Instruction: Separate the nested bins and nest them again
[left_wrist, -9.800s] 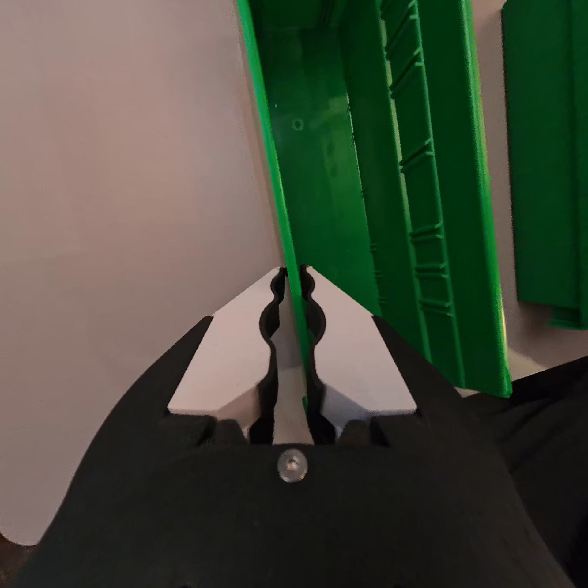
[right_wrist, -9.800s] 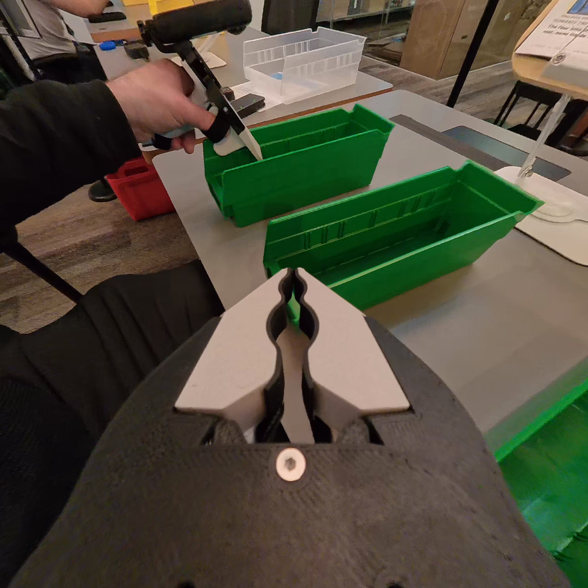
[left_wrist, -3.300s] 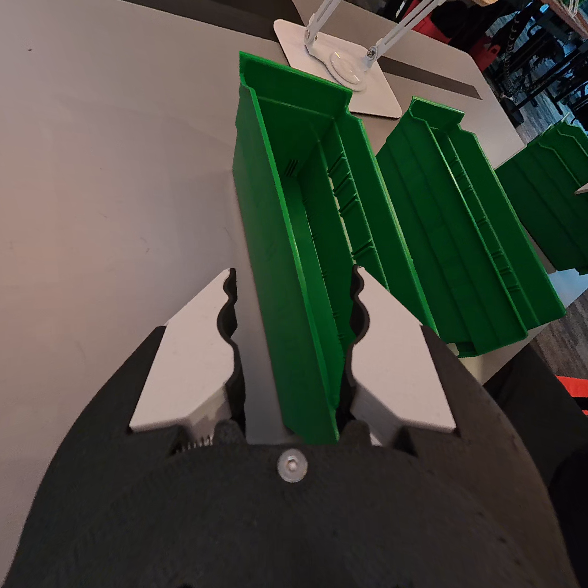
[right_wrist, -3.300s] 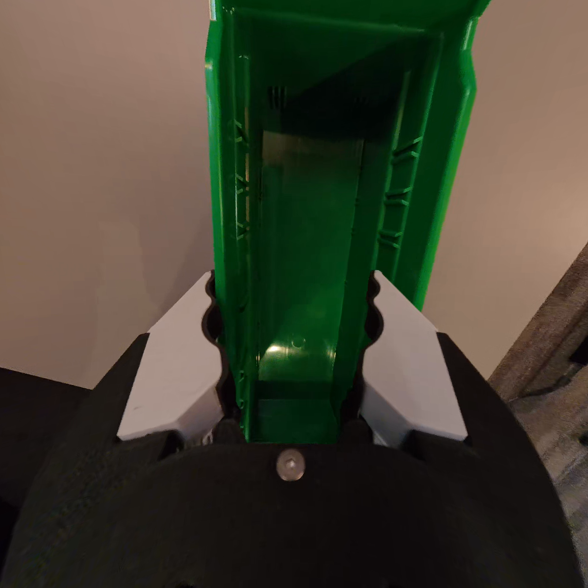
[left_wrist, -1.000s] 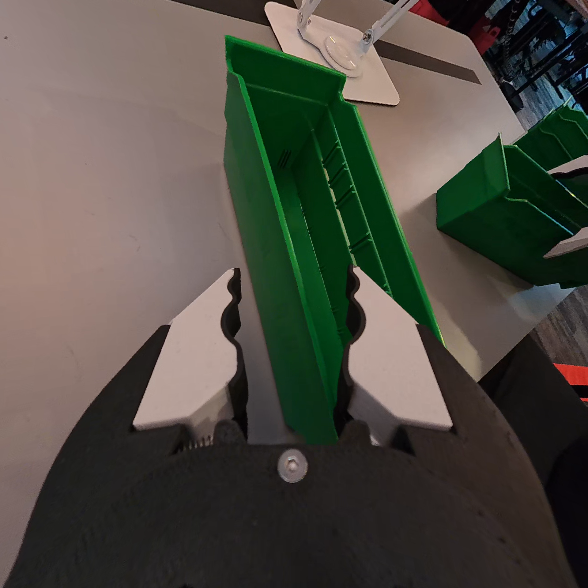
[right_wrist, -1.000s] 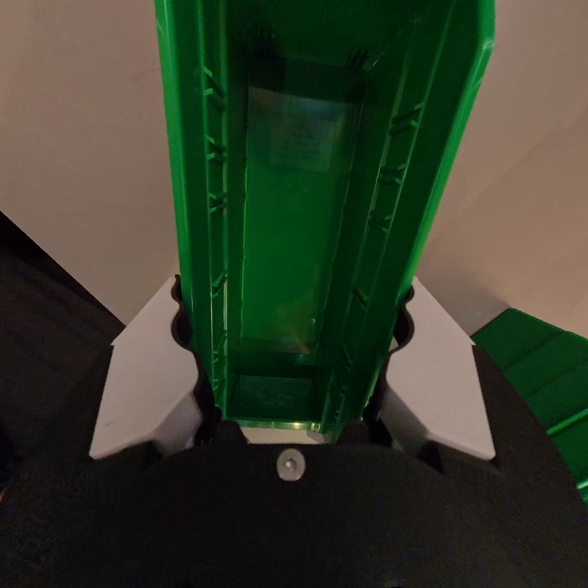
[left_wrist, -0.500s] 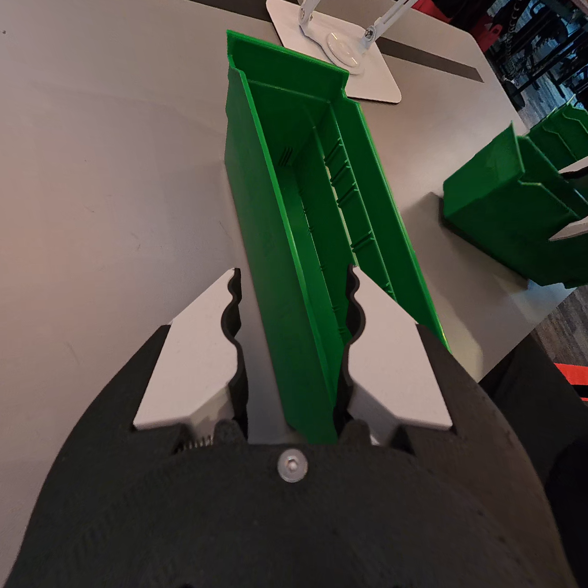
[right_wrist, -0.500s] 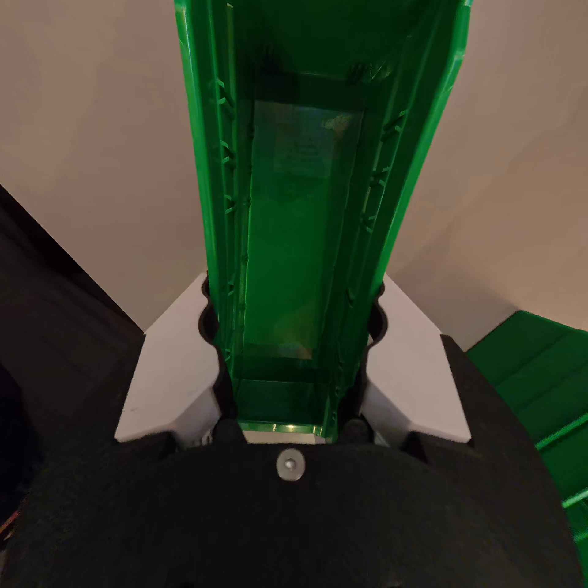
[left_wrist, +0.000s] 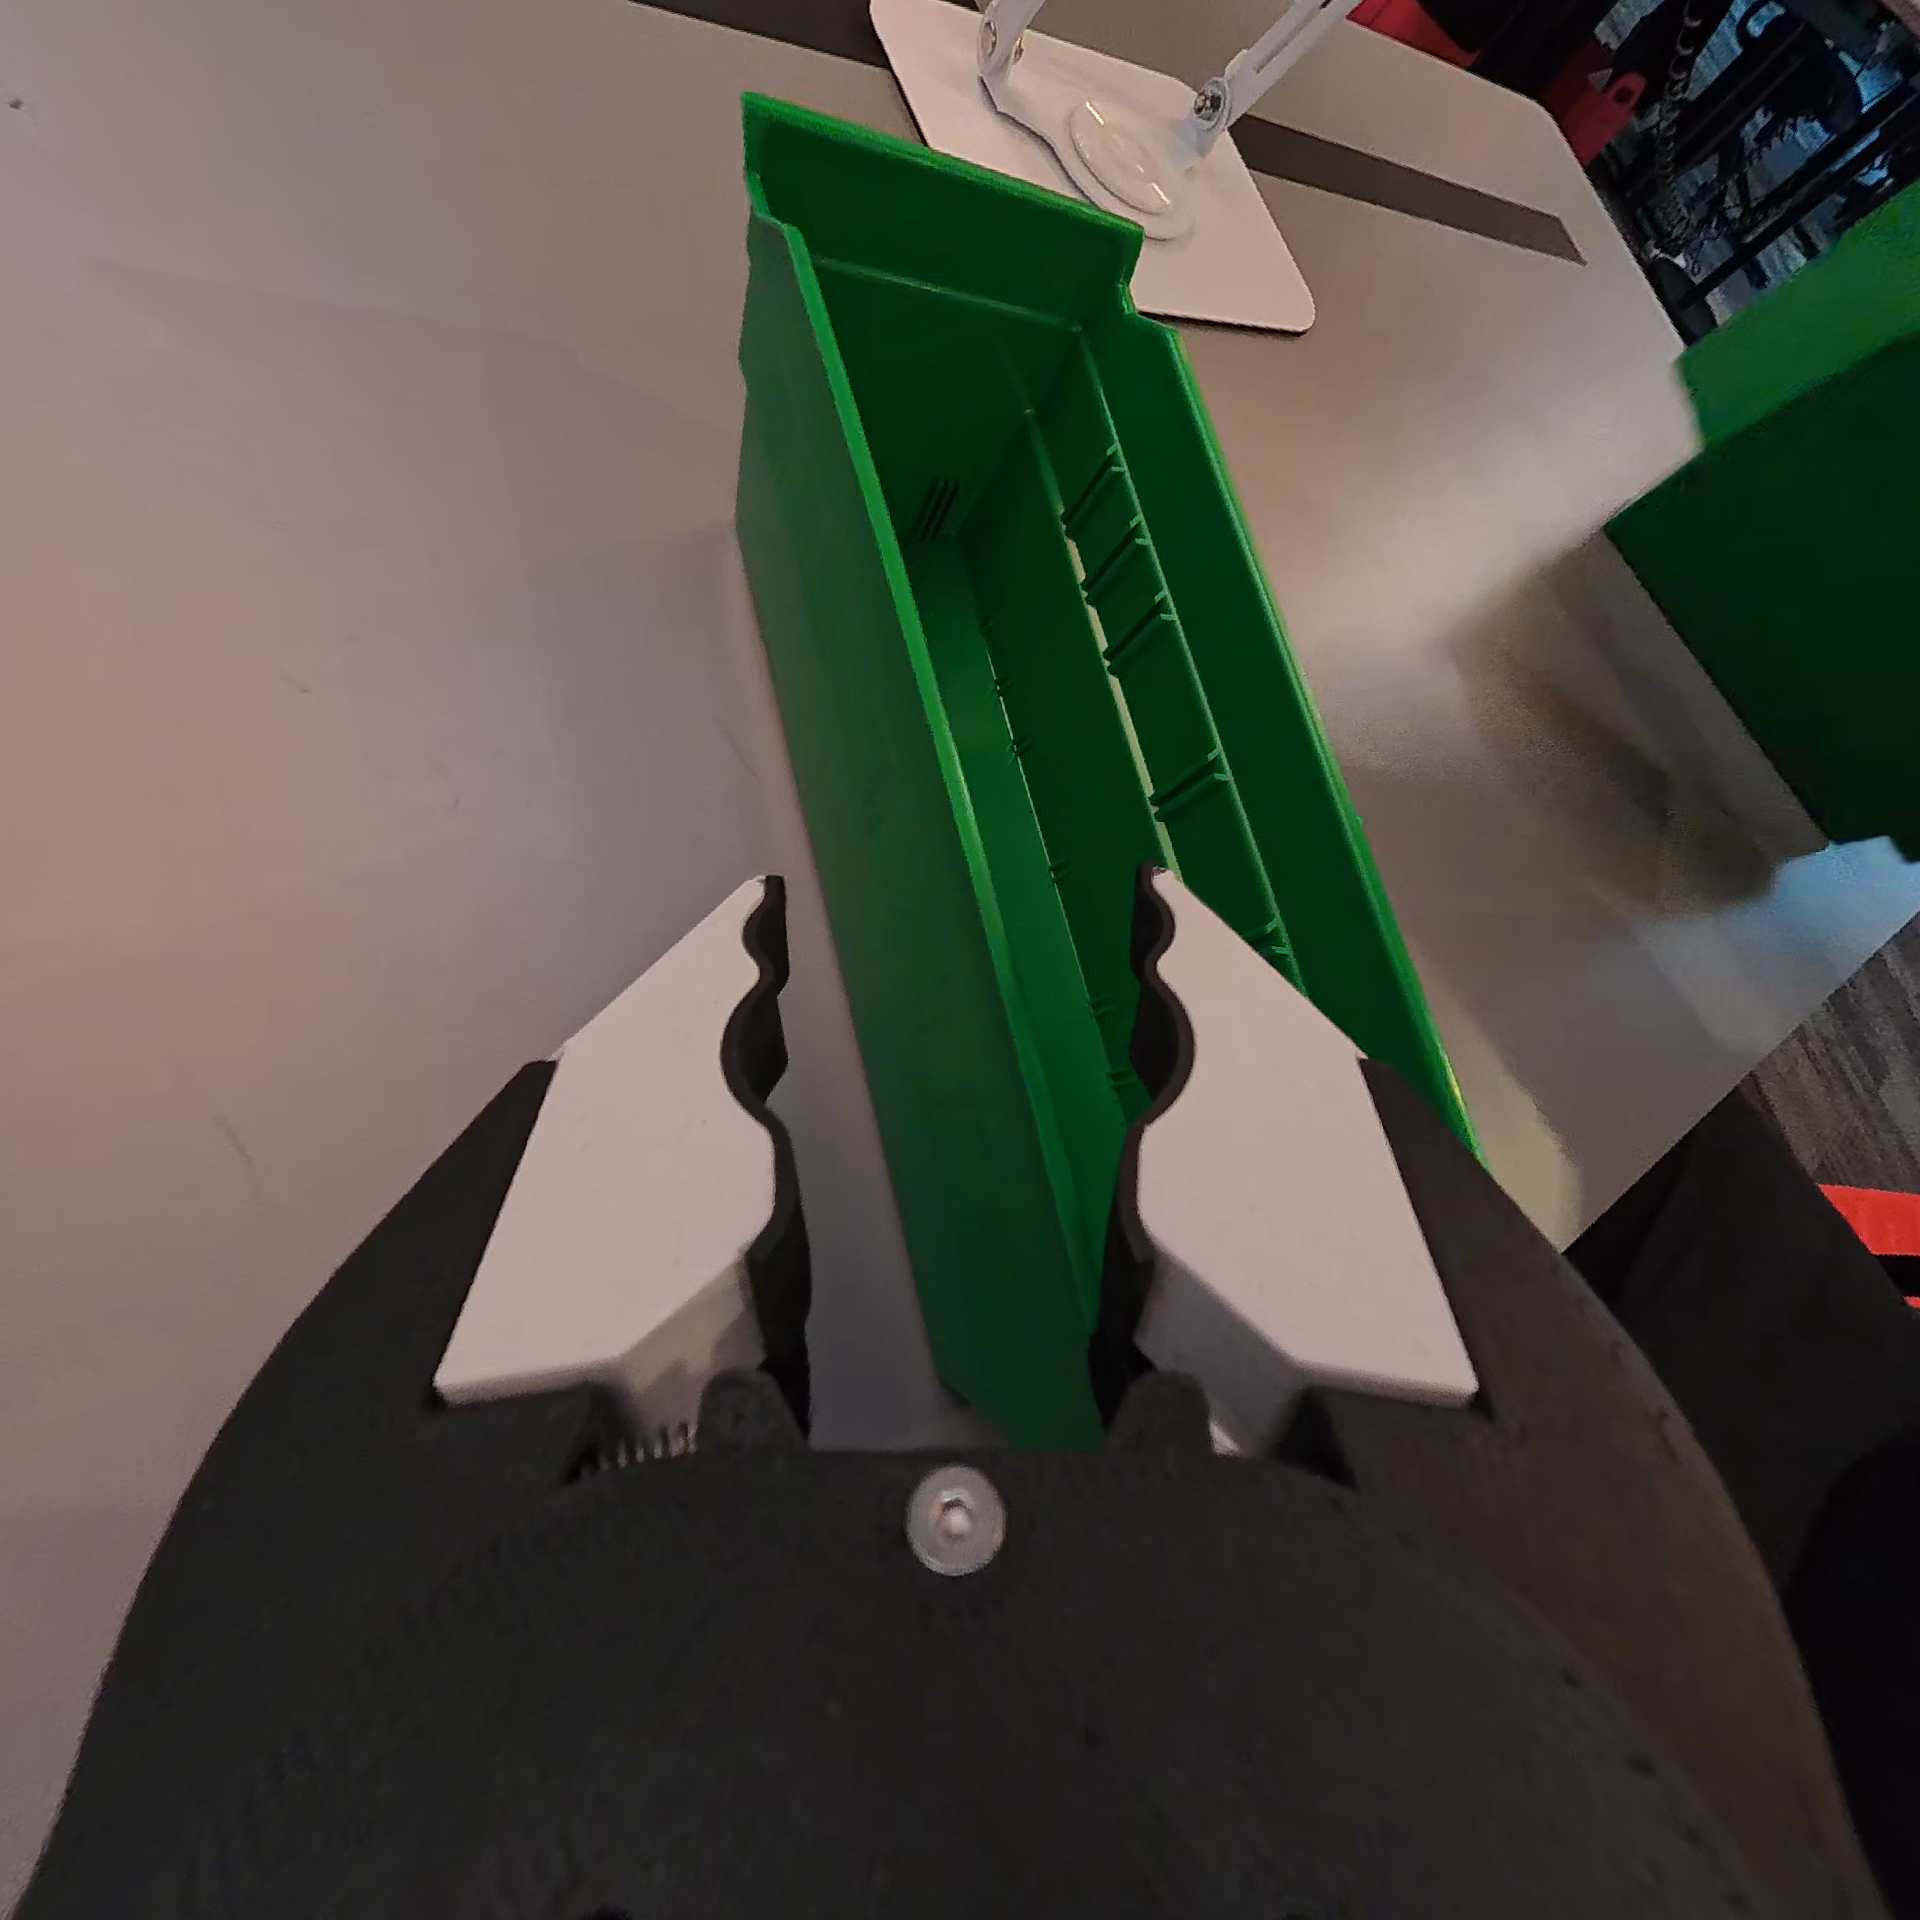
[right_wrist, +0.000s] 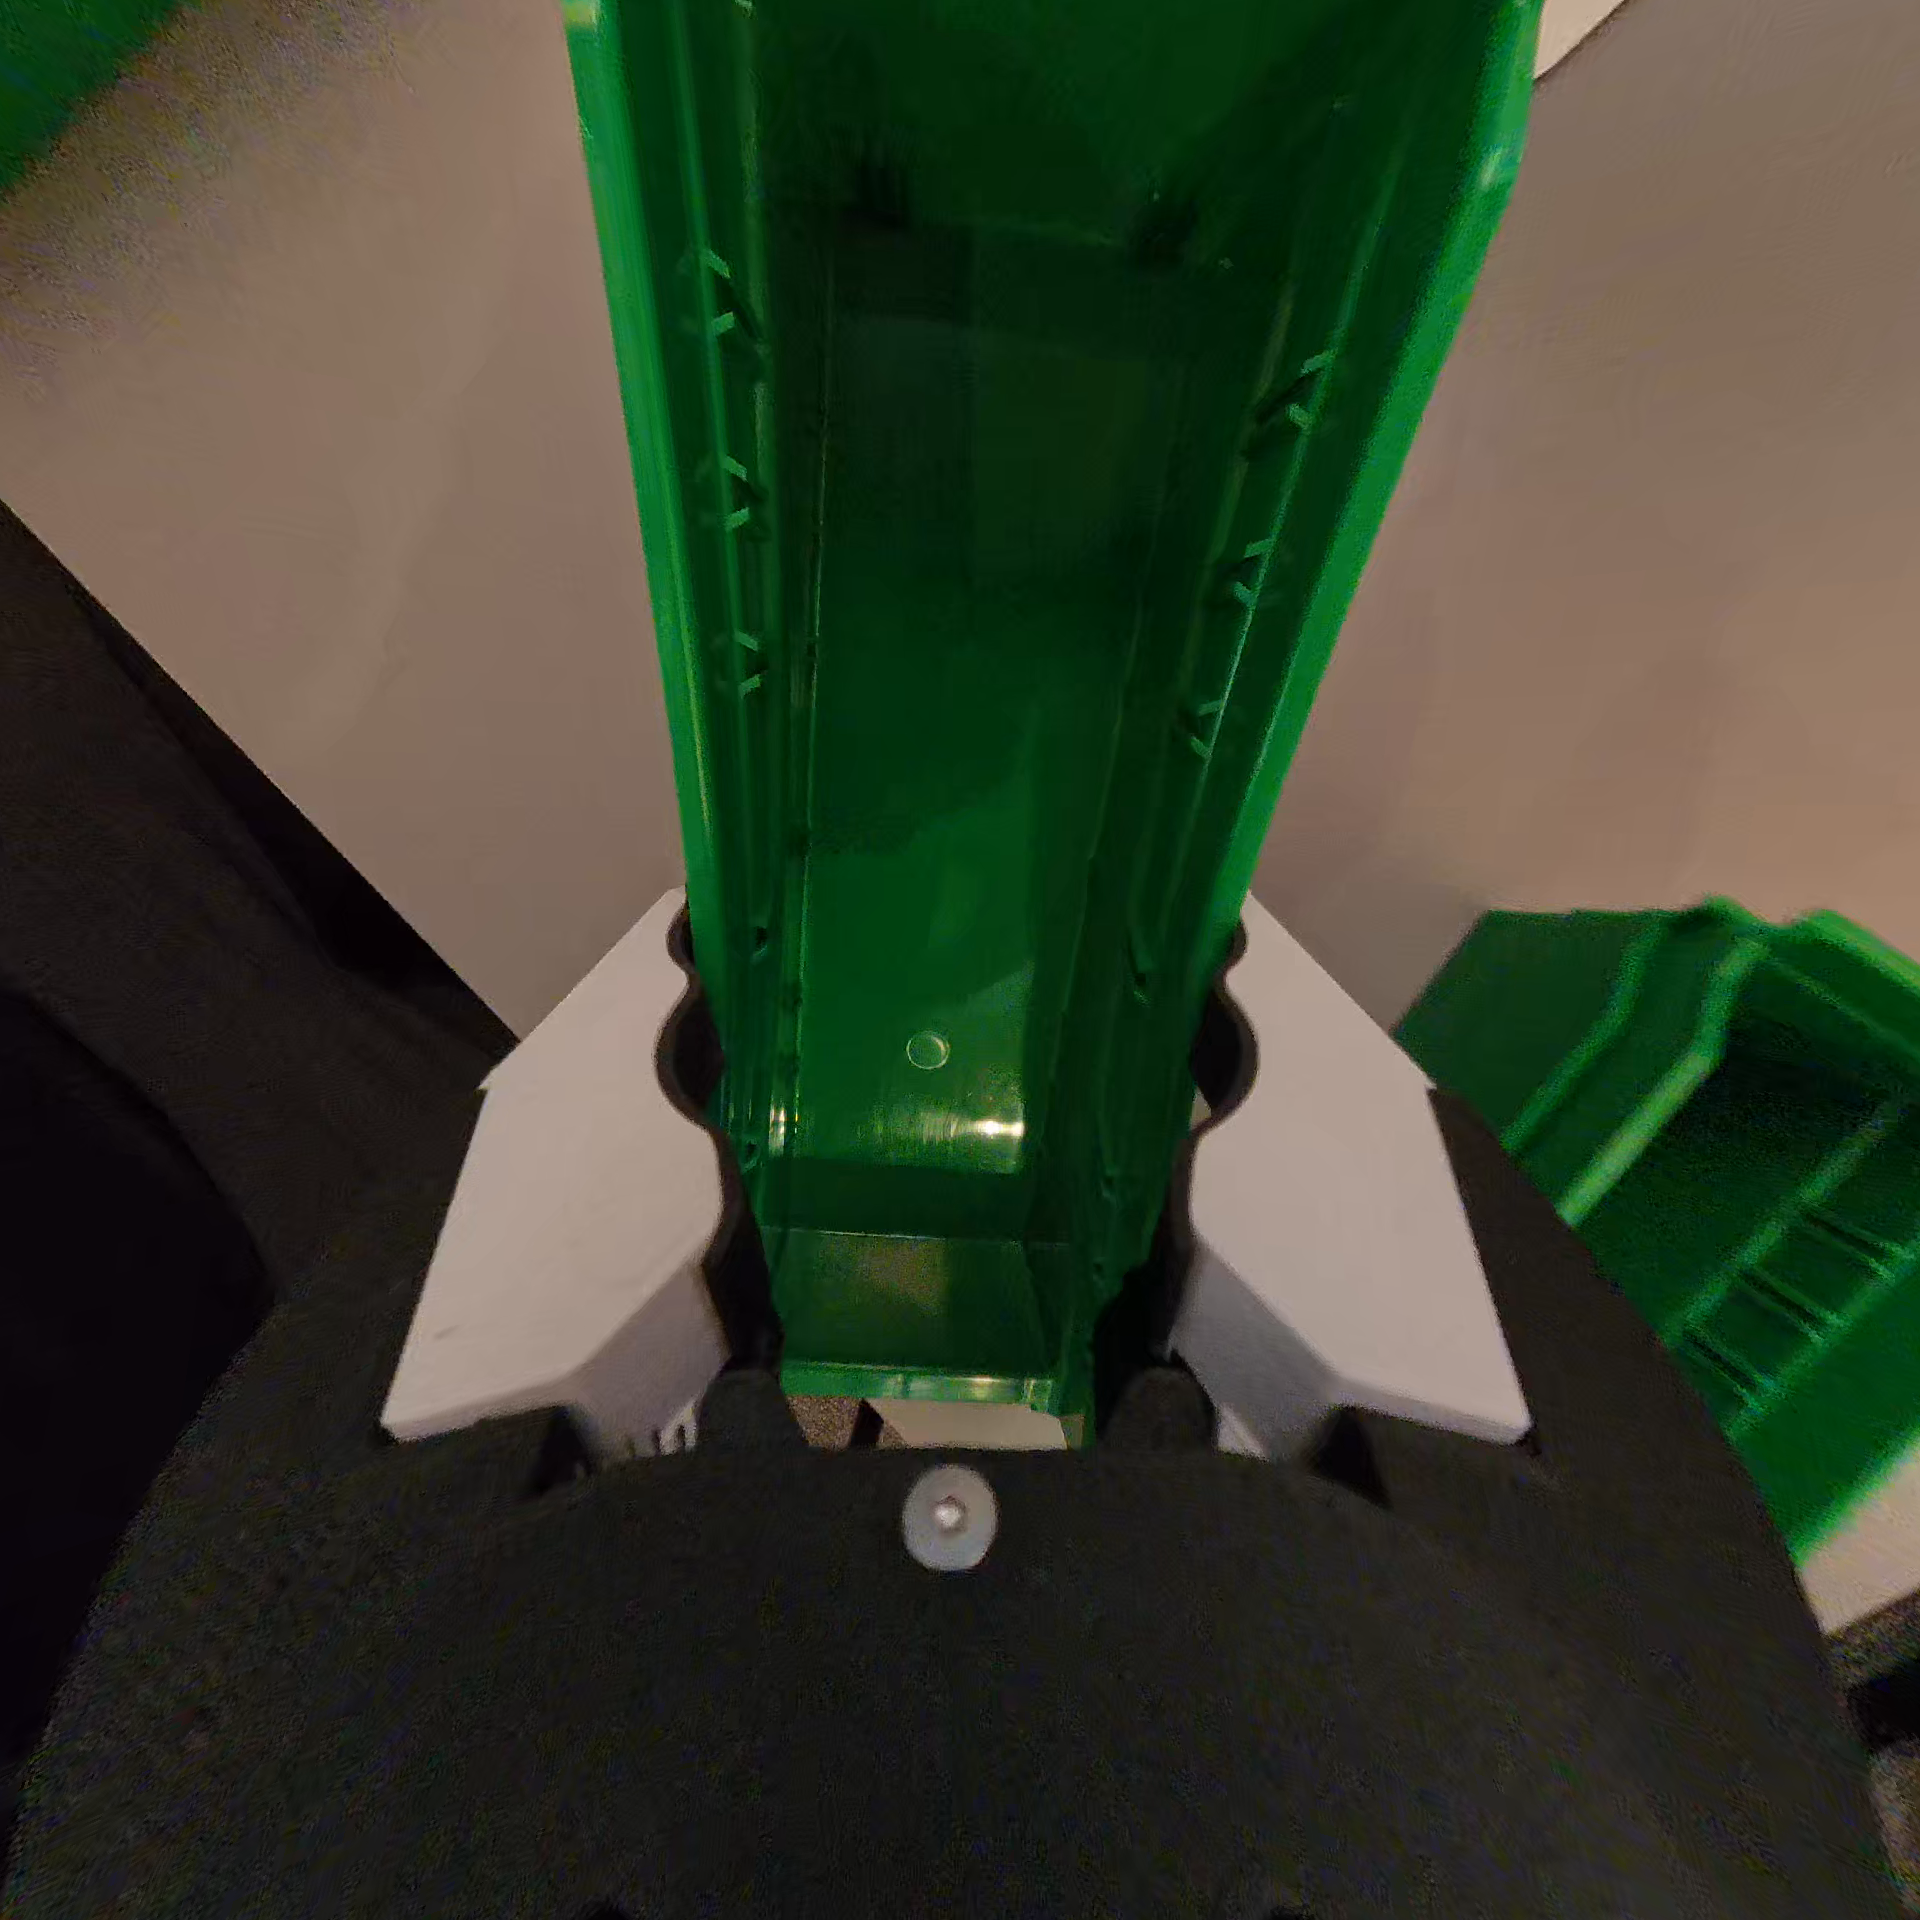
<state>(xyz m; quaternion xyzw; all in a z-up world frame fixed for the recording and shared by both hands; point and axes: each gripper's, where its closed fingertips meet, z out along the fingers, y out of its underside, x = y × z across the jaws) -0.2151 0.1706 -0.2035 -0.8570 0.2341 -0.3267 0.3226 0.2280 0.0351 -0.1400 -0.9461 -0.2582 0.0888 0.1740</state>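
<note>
A long green bin lies on the grey table. My left gripper is open and straddles the bin's near left wall: one finger is outside it, the other inside the bin. My right gripper is shut across the narrow near end of a second green bin, with a finger pressed on each outer side wall. That second bin shows blurred at the right edge of the left wrist view. Whether it is off the table is unclear.
A white stand base with thin arms sits behind the long bin, beside a dark strip. The table edge runs along the right. Another green bin lies low to the right of my right gripper. Black fabric is at the left.
My right gripper's fingers have closed in on the bin's sides, and the bin has shifted: in the left wrist view it moved right and blurred. My left gripper stays open over the wall.
</note>
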